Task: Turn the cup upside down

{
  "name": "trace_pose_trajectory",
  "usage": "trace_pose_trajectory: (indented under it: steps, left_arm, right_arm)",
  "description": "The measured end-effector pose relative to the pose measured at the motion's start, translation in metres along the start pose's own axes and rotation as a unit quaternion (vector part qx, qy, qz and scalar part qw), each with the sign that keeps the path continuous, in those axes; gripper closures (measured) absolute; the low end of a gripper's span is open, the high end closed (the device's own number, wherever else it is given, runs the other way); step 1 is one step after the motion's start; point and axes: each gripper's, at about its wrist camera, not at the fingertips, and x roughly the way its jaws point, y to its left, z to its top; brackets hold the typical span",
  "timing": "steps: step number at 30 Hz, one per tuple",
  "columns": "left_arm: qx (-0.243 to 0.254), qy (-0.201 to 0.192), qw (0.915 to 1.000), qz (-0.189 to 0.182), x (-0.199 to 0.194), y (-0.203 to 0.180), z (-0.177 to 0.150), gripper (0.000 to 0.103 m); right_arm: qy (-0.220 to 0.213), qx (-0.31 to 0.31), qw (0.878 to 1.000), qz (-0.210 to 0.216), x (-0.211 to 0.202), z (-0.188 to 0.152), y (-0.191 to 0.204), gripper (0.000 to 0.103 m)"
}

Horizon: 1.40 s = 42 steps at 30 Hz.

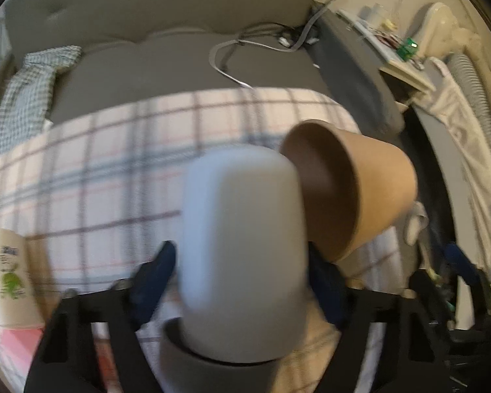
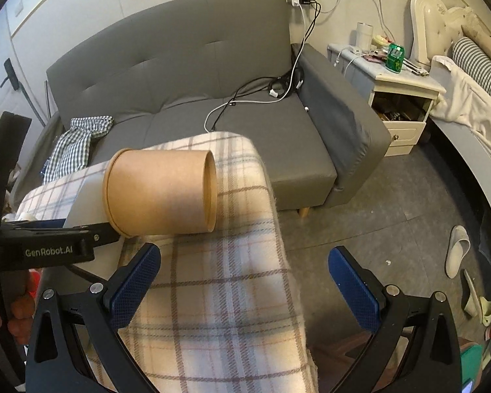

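Left gripper is clamped on a pale grey cylindrical cup, blue pads pressing its sides low down. Closed end points away from the camera; its base end sits in or against a darker grey ring at the bottom of the left wrist view. Can't tell whether that's a lid, a coaster or a second cup.

A brown paper cup lies on its side on the plaid blanket, rim toward the grey cup, closed end toward the sofa. In the left wrist view its open mouth touches or overlaps the grey cup's shoulder; can't tell if it's wedged on or just leaning. From the right wrist view it sits right at the left gripper's tip, so probably resting against what that gripper holds.

Right gripper is spread wide, nothing between the pads, hovering over the blanket just short of the paper cup. Reads as staged for a side grab on it.

Which cup the task means isn't clear. Grey one looks already inverted in the grip; paper one is half-turned at best.

Risks: paper cup is light and round, will roll off the blanket edge toward the floor if nudged. Soft blanket is a poor seat for setting a rim down flat.

A printed paper cup stands at the left edge, not involved.
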Motion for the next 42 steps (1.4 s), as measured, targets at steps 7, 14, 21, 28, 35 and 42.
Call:
trace_pose_trajectory:
  steps: [7, 14, 21, 28, 35, 42]
  left_arm:
    - [-0.014, -0.04, 0.999, 0.015, -0.037, 0.014, 0.021, 0.031]
    - [-0.013, -0.109, 0.9938, 0.018, -0.115, -0.001, 0.018, 0.031]
    - [-0.011, -0.148, 0.9886, 0.025, -0.286, 0.134, -0.157, 0.031]
    - [-0.019, -0.163, 0.9855, 0.041, -0.396, 0.236, -0.337, 0.031]
    - [-0.045, -0.147, 0.9863, 0.06, -0.435, 0.264, -0.395, 0.031]
    - [-0.078, -0.104, 0.9894, 0.065, -0.509, 0.379, -0.503, 0.031]
  right_arm:
    - [-0.002, 0.008, 1.0, -0.009, -0.01, -0.002, -0.002, 0.0]
    - [-0.02, 0.008, 1.0, -0.008, -0.039, 0.001, 0.005, 0.0]
    - [-0.062, -0.004, 0.998, 0.005, -0.095, 0.0, 0.027, 0.0]
    - [-0.088, -0.016, 0.996, 0.018, -0.144, -0.027, 0.051, 0.0]
    - [-0.072, -0.045, 0.996, 0.032, -0.16, -0.073, 0.083, 0.0]
    - [-0.026, -0.1, 0.994, 0.03, -0.141, -0.107, 0.108, 0.0]
